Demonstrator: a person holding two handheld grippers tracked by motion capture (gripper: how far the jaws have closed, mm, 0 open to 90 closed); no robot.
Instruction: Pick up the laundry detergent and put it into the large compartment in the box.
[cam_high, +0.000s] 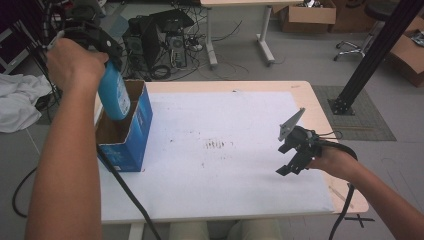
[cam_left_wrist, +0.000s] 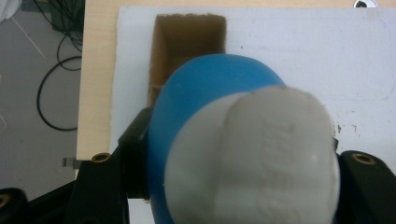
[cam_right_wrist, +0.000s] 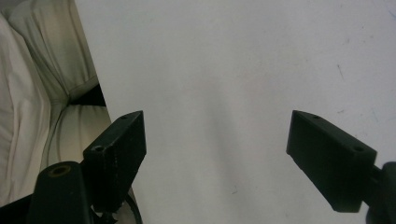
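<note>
Nearest the person: R tool (cam_high: 294, 159) sits low over the white sheet (cam_high: 225, 150) near the counter's (cam_high: 320, 107) right edge, jaws wide apart w/ nothing between them. In the right gripper view it's just bare sheet ahead, plus a bit of light trousers (cam_right_wrist: 28, 93) off the sheet's edge.

L side: L tool (cam_left_wrist: 233, 186) is held up high, clamped on a blue bottle (cam_high: 114, 92) w/ a white cap (cam_left_wrist: 254, 154). Bottle hangs bottom-down right over the open blue cardboard box (cam_high: 127, 132), which stands on the counter's left edge. Box looks empty inside afaict. Black cable (cam_high: 127, 192) trails down from the L tool across the sheet's front corner.

Further back on the floor: PC tower (cam_high: 160, 37) w/ tangled wires, white cloth (cam_high: 20, 100) far left, cardboard boxes (cam_high: 307, 15), a black frame post (cam_high: 372, 50) on the right.
</note>
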